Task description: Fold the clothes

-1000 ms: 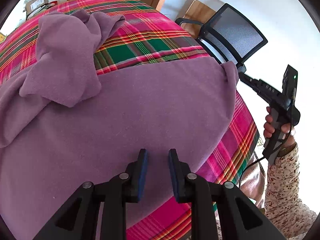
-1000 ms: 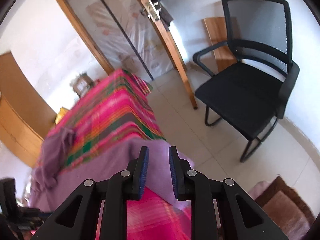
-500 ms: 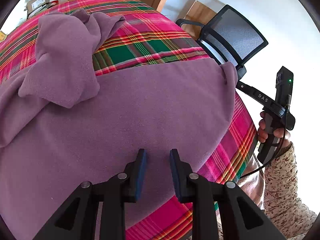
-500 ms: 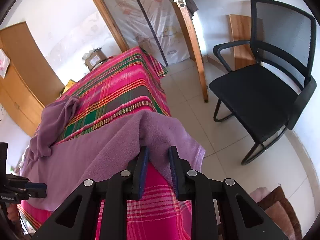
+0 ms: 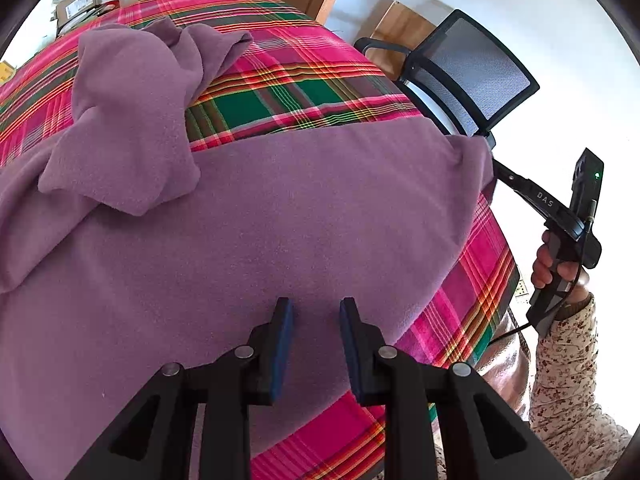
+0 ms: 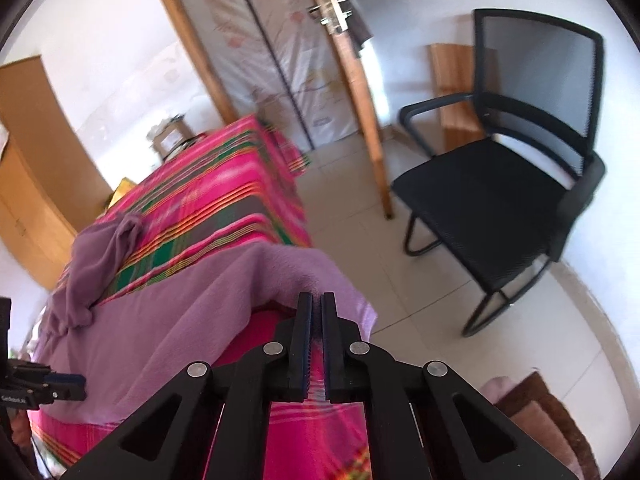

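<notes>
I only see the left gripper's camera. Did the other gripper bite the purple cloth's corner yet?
Observer: Yes. In its own camera the right gripper has just closed on the purple cloth corner.
Operator: Is there a seat on that chair?
Observer: Yes, the black chair has a wide seat and stands on the tiled floor.
Operator: What's behind the table?
Observer: A wooden door frame with plastic sheeting across it.
</notes>
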